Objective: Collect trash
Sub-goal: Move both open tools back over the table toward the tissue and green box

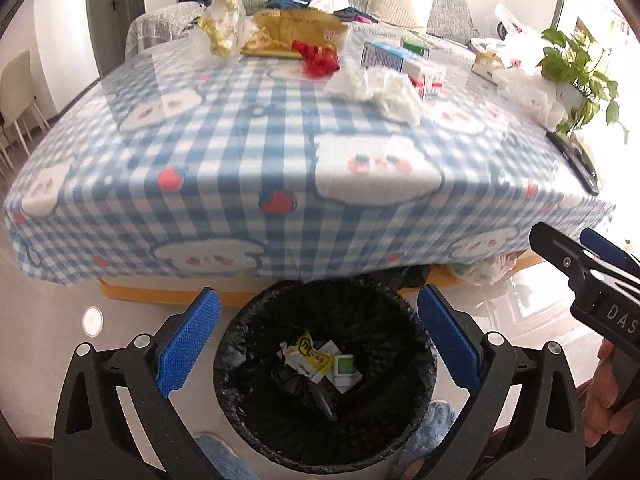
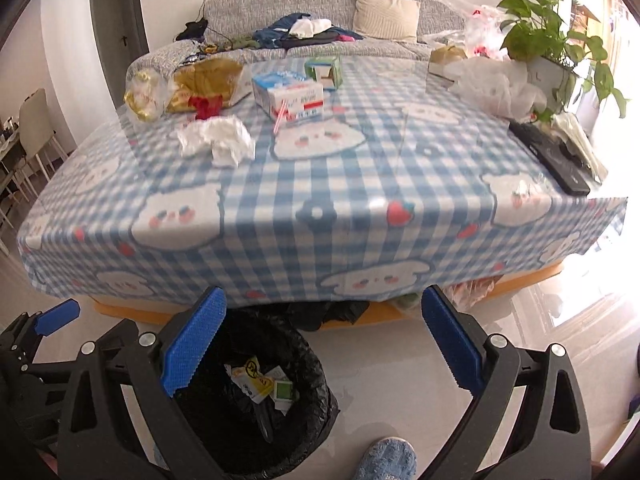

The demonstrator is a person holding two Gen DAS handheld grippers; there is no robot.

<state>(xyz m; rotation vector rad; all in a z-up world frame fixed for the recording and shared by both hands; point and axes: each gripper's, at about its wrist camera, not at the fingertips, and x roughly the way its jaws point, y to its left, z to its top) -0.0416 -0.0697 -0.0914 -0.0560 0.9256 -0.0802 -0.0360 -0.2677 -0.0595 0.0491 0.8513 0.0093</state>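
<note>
**Ana:** Blue pads of the left hand-held gripper fill the foreground of the left wrist view, spread wide with nothing between them. Why there?

**Ben:** It hangs right over the bin, which I judge is where you would let something drop. Inside the black liner lie a yellow wrapper and a small green-and-white carton.

**Ana:** And what is left on the worktop?

**Ben:** At the far side I count one crumpled tissue, one red wrapper, one gold foil bag and three small boxes, the blue one in front.

**Ana:** From the right wrist view?

**Ben:** Right hand-held gripper is also wide and empty, just beside the bin rather than over it, aimed at the table; probably set to reach next. One potted plant and one dark flat device sit at the right edge.
</note>
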